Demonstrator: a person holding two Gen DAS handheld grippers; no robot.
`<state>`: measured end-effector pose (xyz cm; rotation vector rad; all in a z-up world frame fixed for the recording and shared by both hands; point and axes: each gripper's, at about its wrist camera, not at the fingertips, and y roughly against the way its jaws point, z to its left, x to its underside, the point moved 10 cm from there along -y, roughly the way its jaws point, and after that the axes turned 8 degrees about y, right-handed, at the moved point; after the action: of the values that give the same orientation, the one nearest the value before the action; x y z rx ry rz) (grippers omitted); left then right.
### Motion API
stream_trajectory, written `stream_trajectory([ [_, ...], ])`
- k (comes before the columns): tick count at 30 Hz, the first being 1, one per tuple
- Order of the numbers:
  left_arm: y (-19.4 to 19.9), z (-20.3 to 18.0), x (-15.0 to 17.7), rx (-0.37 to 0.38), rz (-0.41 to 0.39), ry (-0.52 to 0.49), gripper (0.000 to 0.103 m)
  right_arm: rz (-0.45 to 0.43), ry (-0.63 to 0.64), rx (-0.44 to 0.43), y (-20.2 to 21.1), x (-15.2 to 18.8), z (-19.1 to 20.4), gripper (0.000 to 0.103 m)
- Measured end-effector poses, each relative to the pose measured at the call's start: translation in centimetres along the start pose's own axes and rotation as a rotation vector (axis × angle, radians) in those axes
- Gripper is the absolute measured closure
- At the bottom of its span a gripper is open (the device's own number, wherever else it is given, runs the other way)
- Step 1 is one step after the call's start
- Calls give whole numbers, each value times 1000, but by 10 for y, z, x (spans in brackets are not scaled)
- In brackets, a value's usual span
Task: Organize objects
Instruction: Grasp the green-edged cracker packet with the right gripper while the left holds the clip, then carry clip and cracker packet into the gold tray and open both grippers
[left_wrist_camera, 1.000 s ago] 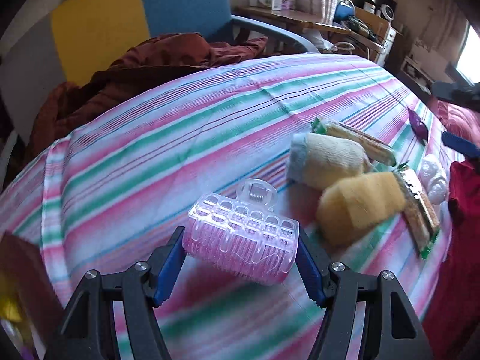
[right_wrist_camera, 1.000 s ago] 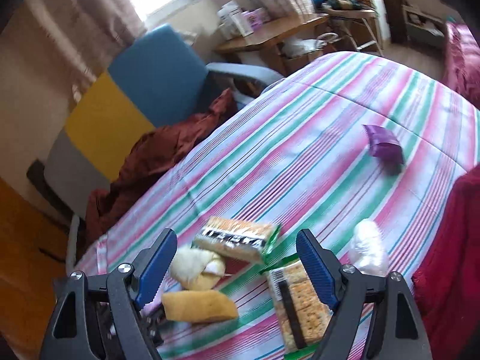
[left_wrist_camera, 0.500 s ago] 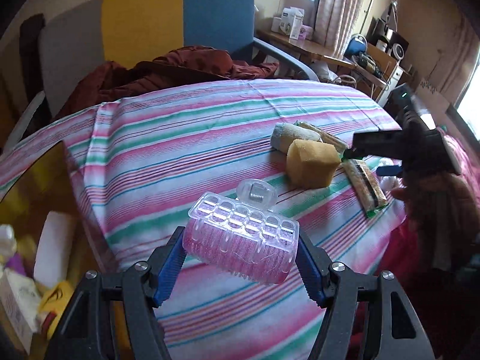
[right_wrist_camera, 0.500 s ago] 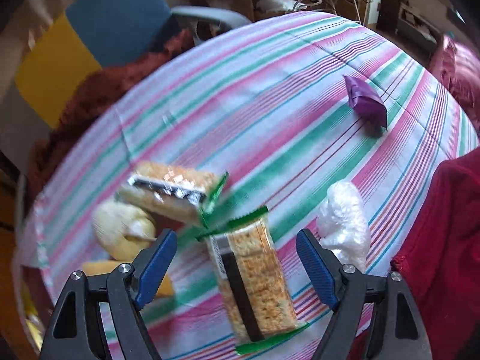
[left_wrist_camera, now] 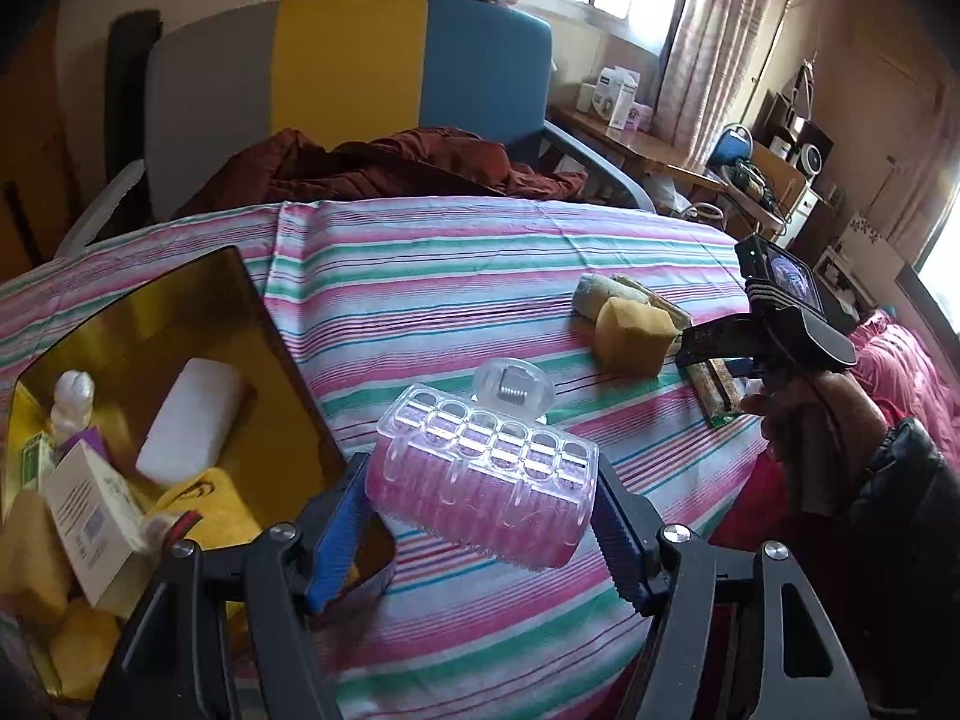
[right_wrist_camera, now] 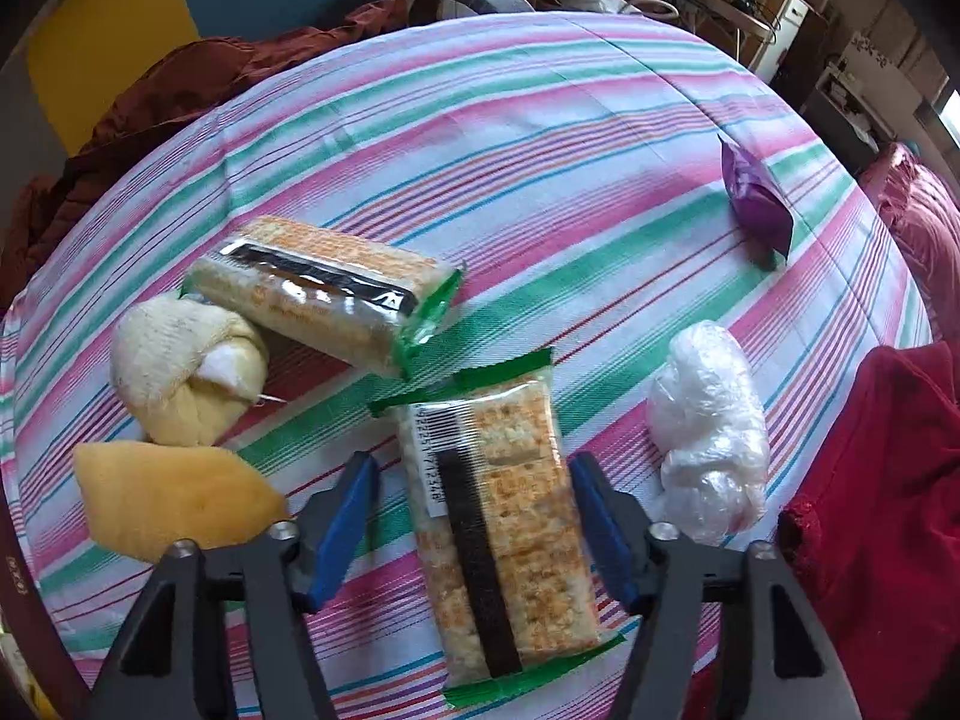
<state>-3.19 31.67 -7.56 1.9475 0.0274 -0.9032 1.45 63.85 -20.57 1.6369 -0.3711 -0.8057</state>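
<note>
My left gripper (left_wrist_camera: 480, 534) is shut on a clear pink hair clip (left_wrist_camera: 480, 462), held above the striped tablecloth (left_wrist_camera: 456, 294) beside a gold tray (left_wrist_camera: 264, 324). In the right wrist view my right gripper (right_wrist_camera: 474, 510) points down over a green-edged cracker pack (right_wrist_camera: 510, 438) that lies between its blue pads. The jaws are closing. A gap still shows on the left side of the pack. A second cracker pack (right_wrist_camera: 324, 294), a rolled cream cloth (right_wrist_camera: 180, 372) and a yellow sponge (right_wrist_camera: 162, 498) lie to the left.
The gold tray holds a white block (left_wrist_camera: 192, 420), small boxes and yellow sponges. A white plastic bundle (right_wrist_camera: 708, 432) and a purple packet (right_wrist_camera: 756, 204) lie to the right. Red fabric (right_wrist_camera: 870, 510) drapes the table's right edge. A chair with a dark red garment (left_wrist_camera: 384, 168) stands behind.
The left gripper carried the clip leftward and the gold tray came into view. The right gripper tilted down over the cracker pack and its jaws narrowed around it.
</note>
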Motion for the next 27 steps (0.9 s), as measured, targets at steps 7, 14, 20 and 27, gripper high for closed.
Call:
stream_trajectory([
  [7,21,20,5,-25,-38,40,33,-81,1,-50,15,-3,5,54],
  [14,34,41,8,-64,-66,87,33,-144,-6,-74,33,-13,0,54],
  [20,47,71,9,-109,-91,137,33,-247,28,-167,60,-20,28,54],
  [27,75,111,9,-156,-143,198,33,-340,99,-255,91,-22,58,54],
])
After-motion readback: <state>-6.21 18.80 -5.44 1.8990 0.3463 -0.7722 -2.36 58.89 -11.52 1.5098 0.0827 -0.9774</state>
